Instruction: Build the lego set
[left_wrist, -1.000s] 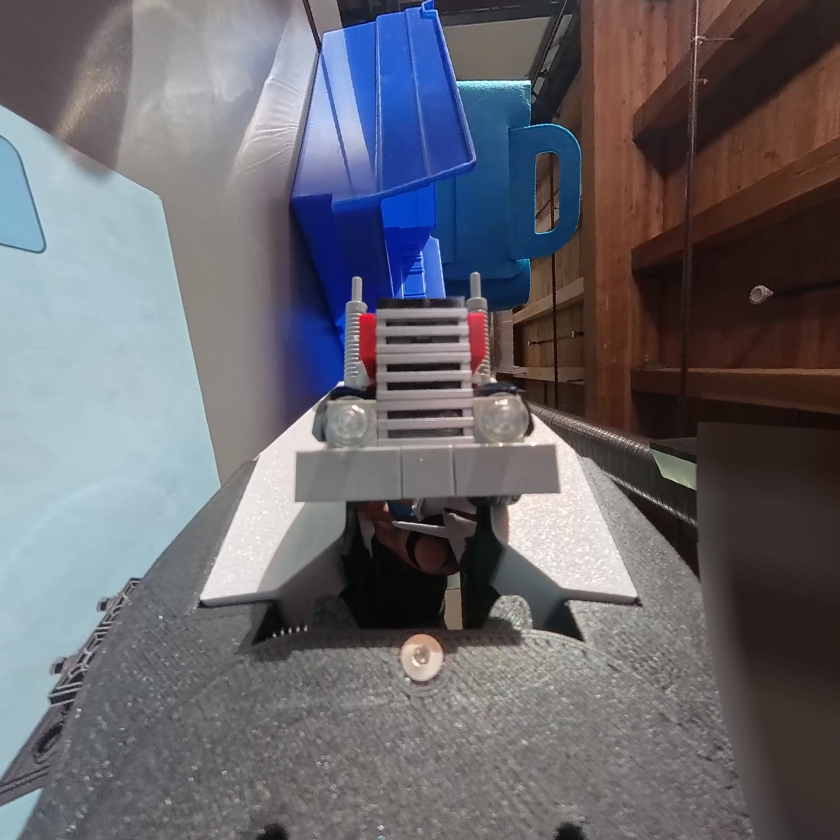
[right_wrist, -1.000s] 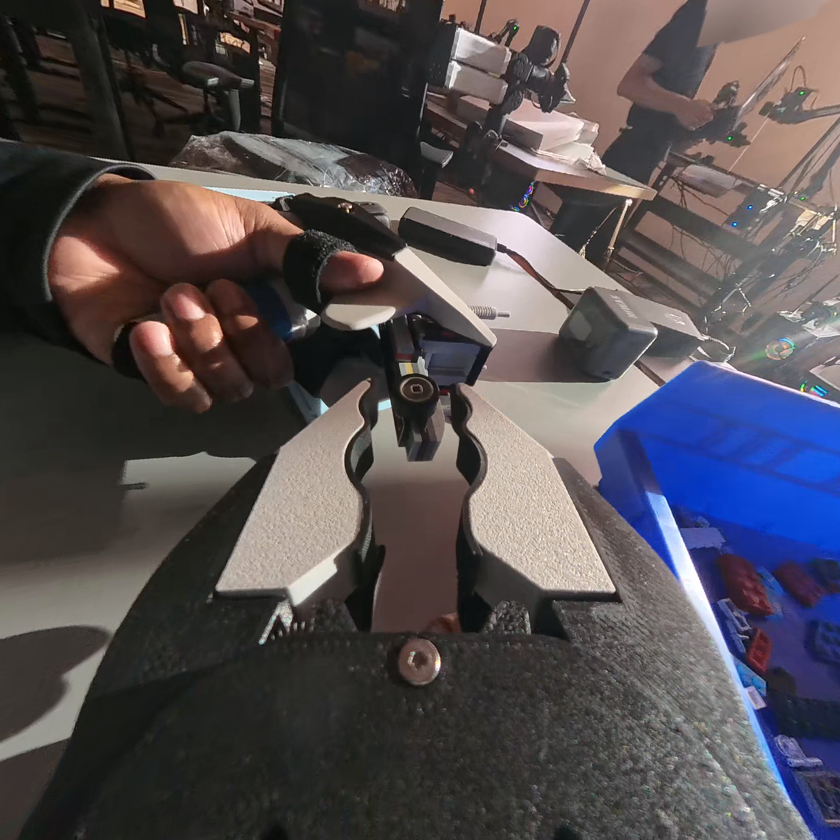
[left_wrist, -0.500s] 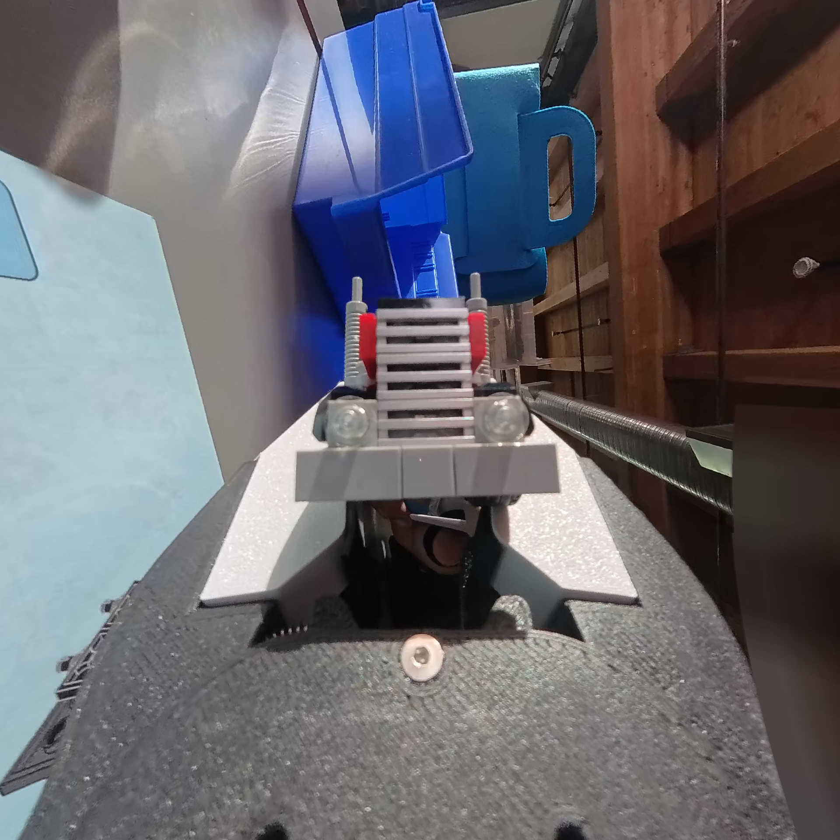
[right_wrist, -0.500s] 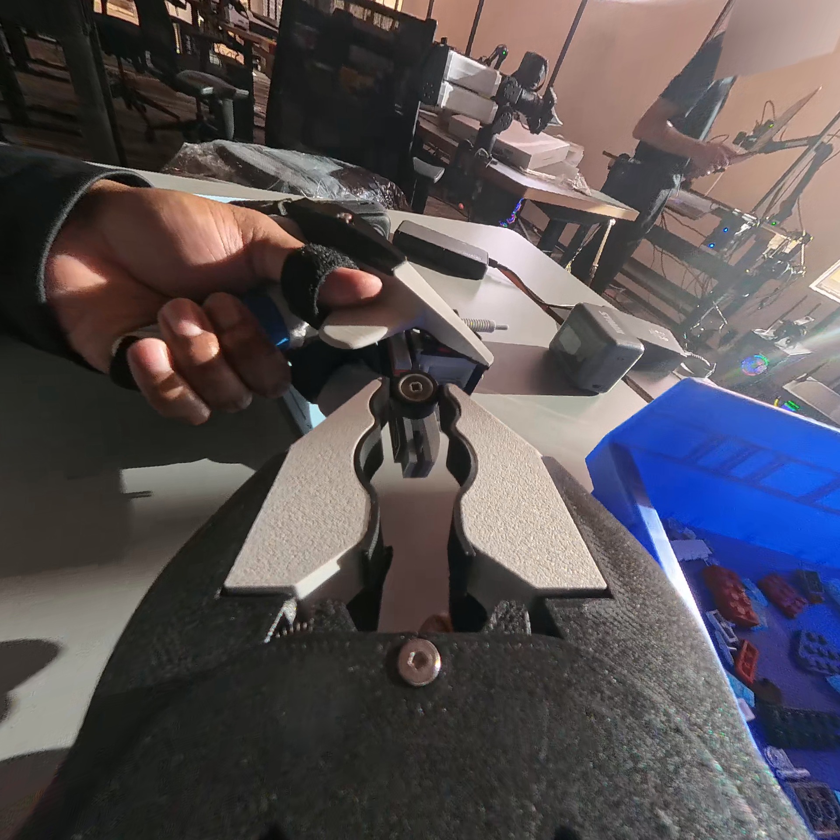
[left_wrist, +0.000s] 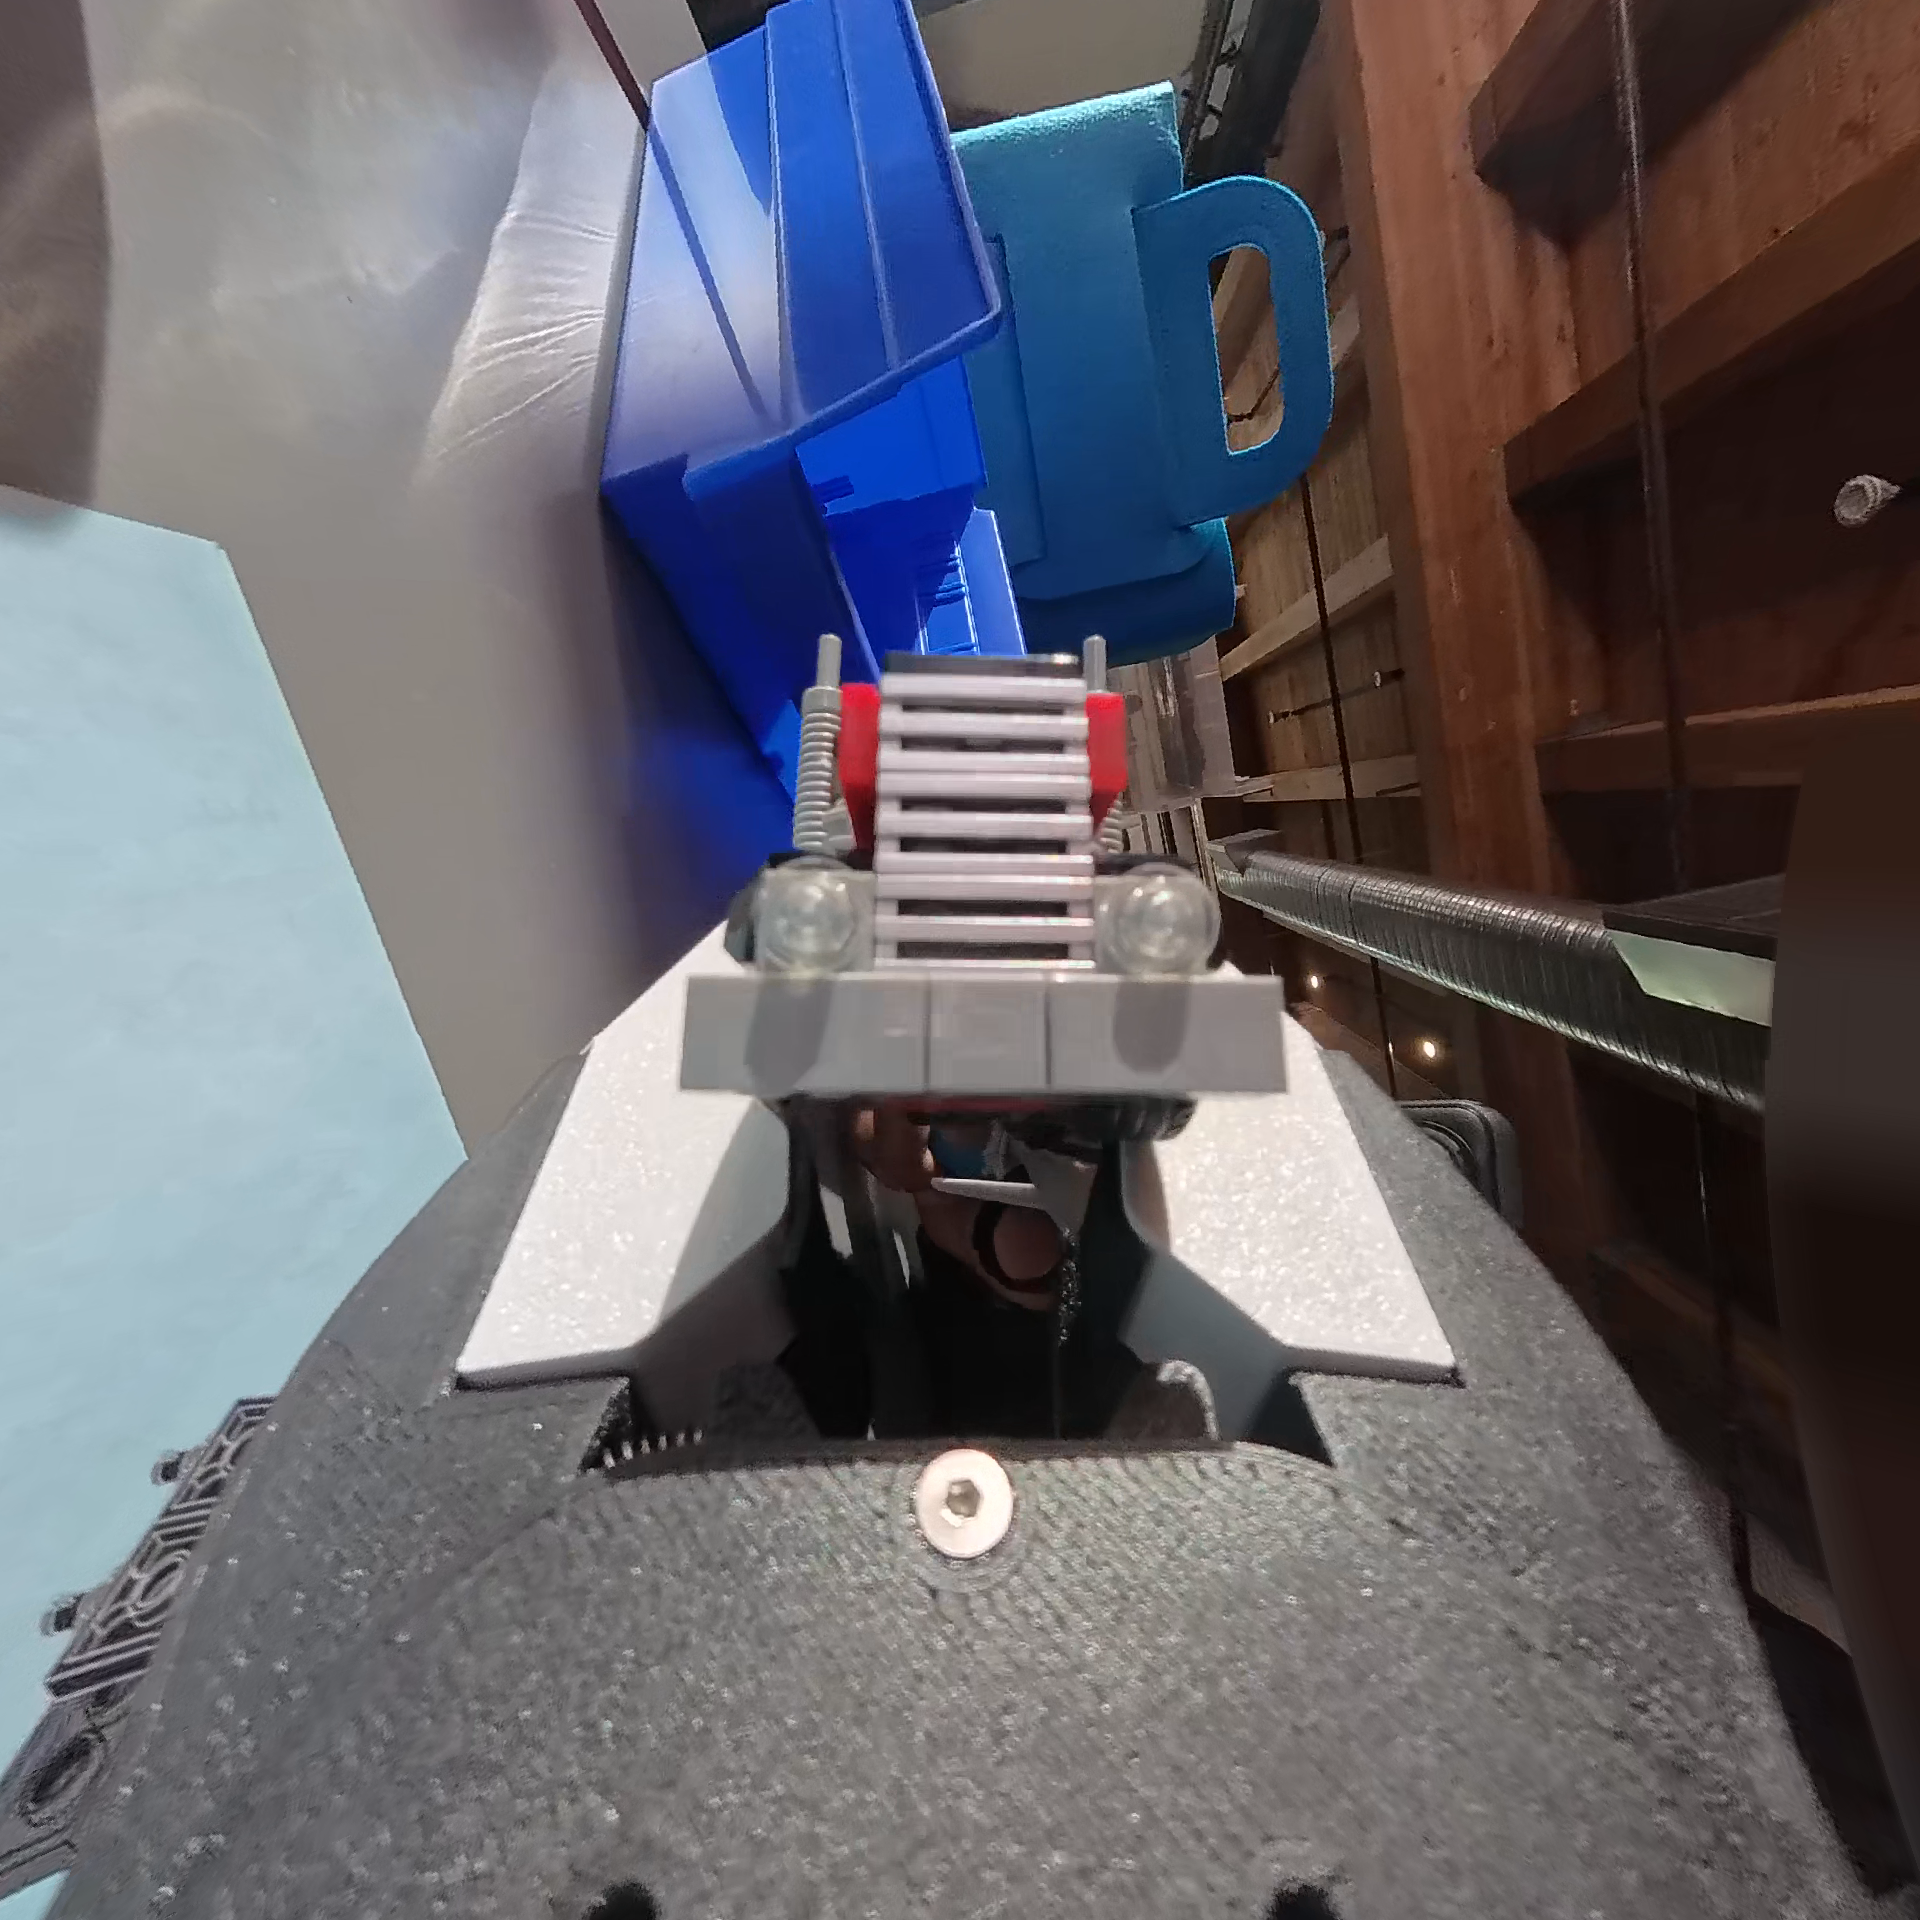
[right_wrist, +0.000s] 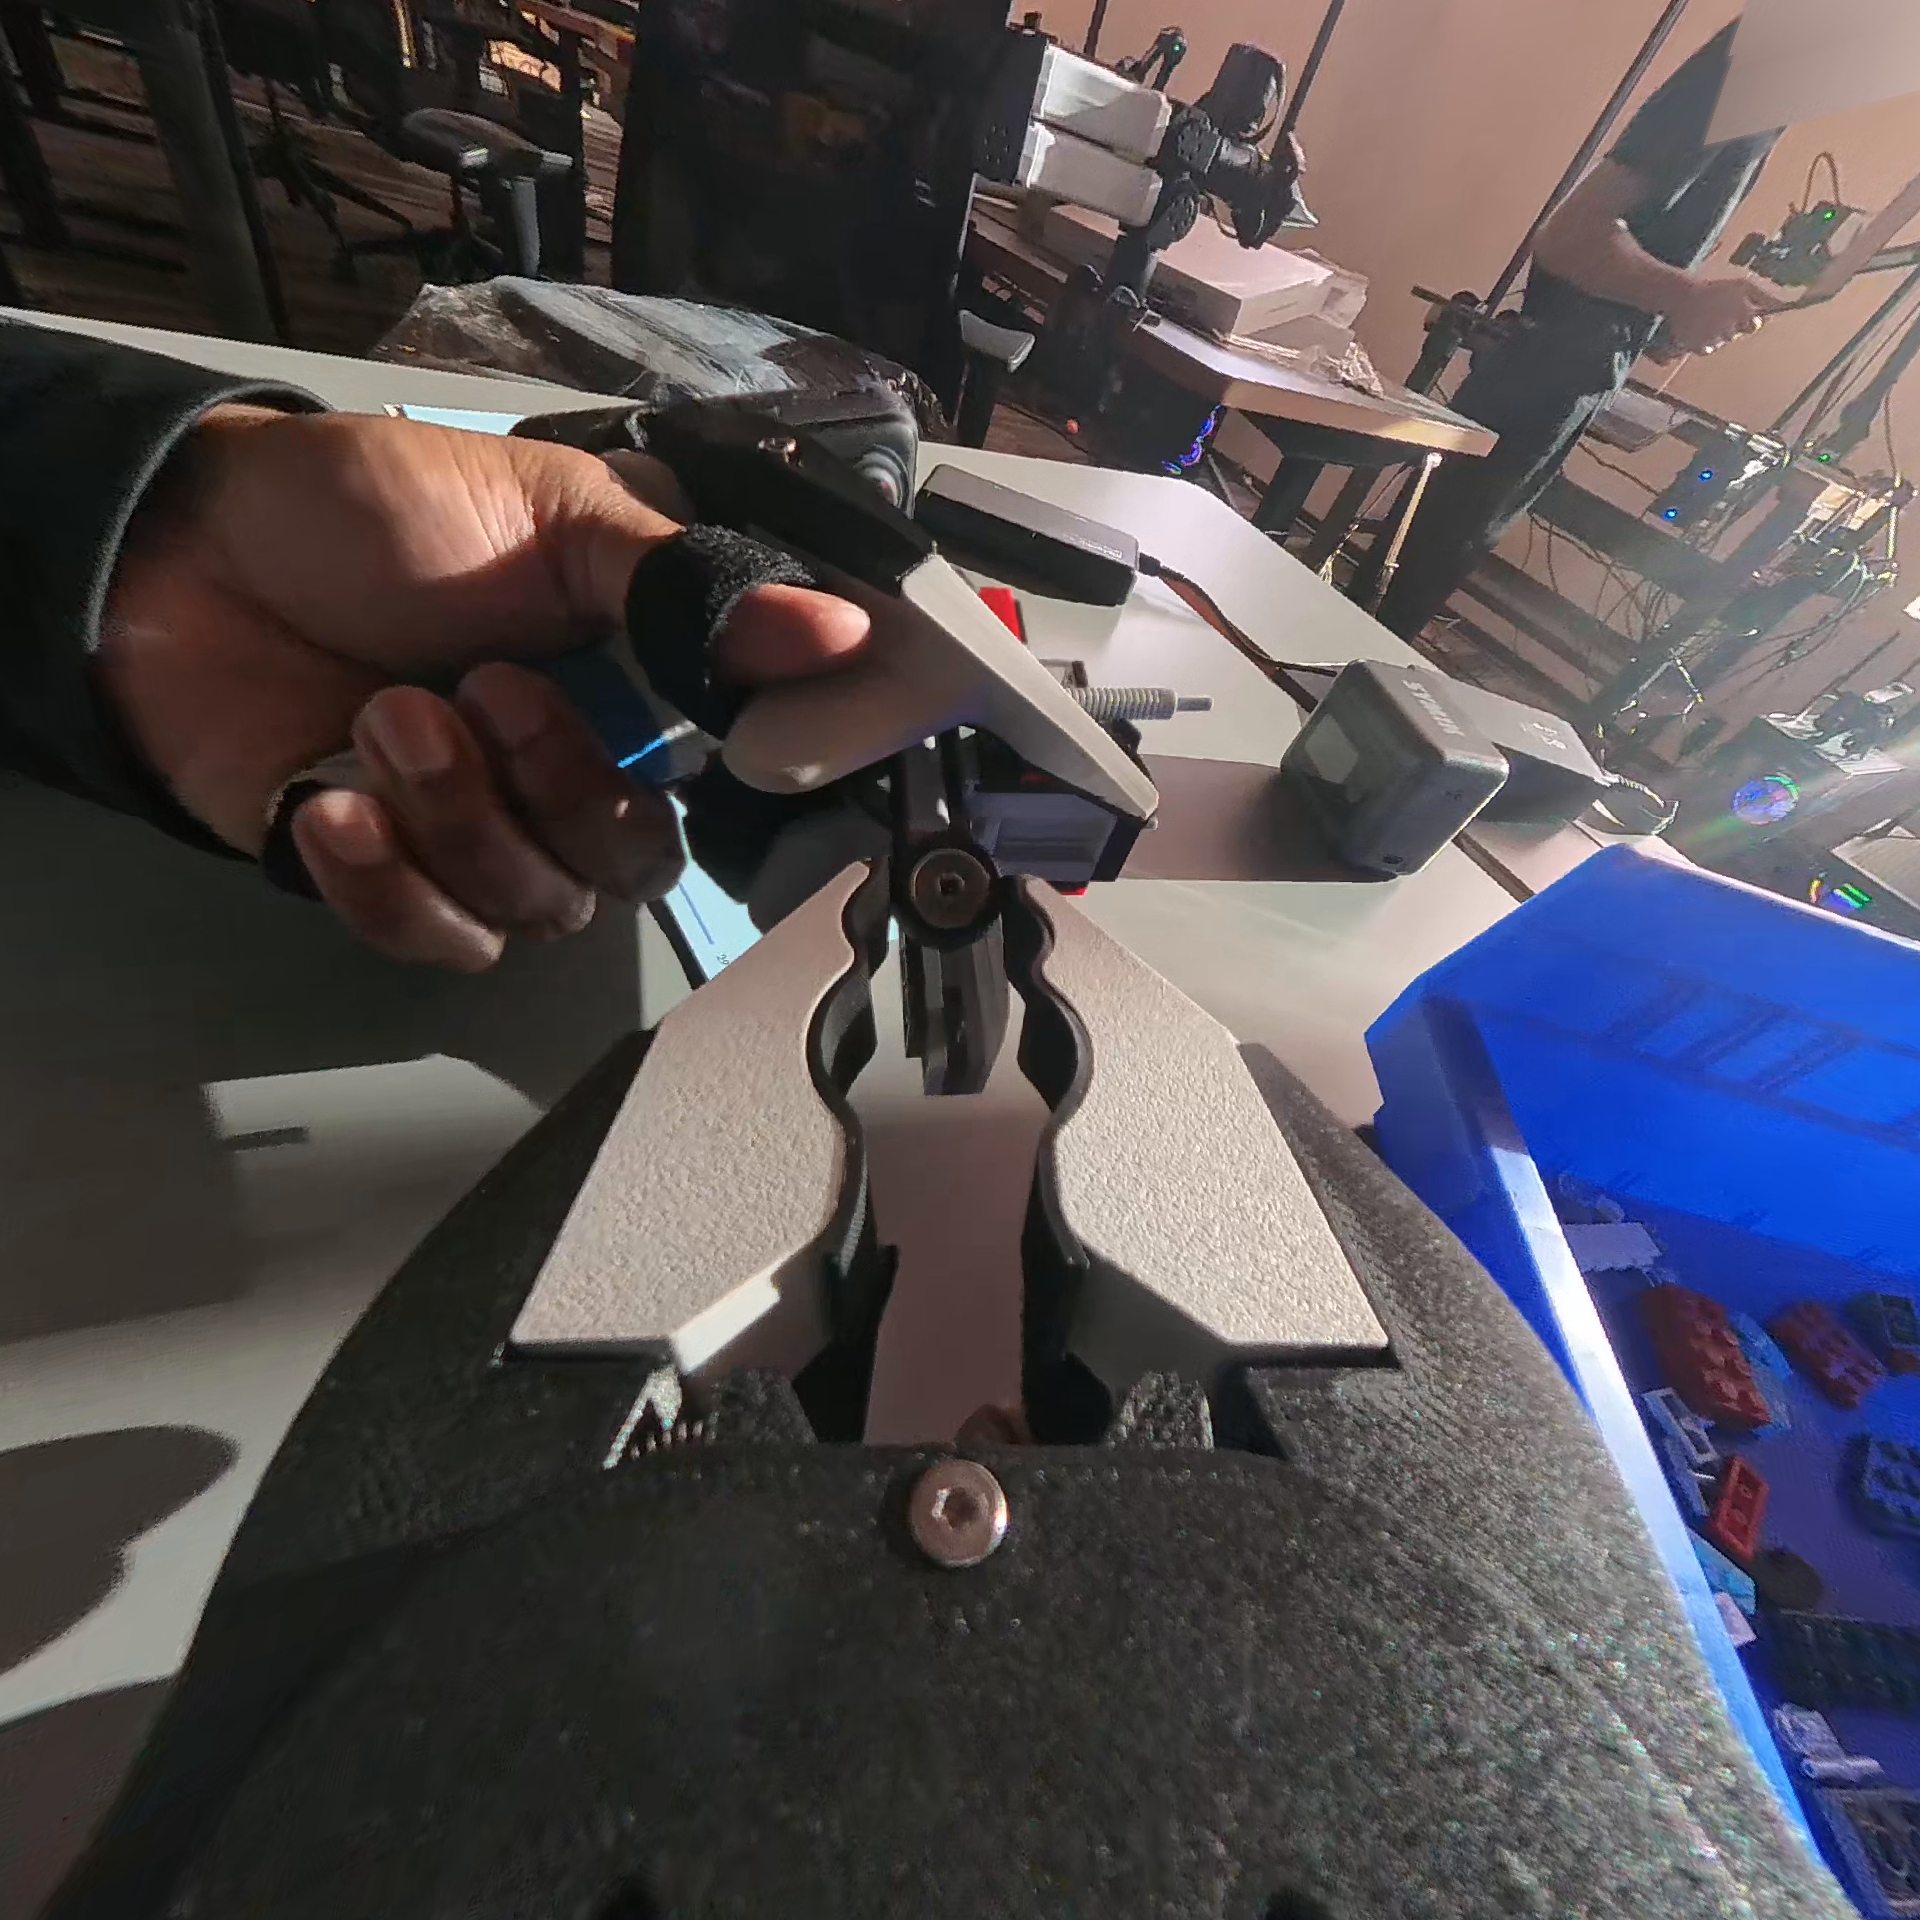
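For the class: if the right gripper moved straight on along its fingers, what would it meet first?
Probably the dark wheel piece under the lego truck held by the left gripper. The right gripper looks almost around it; depth is unclear.

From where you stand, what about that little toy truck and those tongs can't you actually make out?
- Left wrist view: the truck shows only its grille and bumper; its rear and where the left tongs grip it are hidden behind the bumper.
- Right wrist view: the right tongs close around a dark wheel piece; whether the pads touch it is unclear.
- Right wrist view: the blue bin is cut off by the edge, its loose bricks too small to identify.
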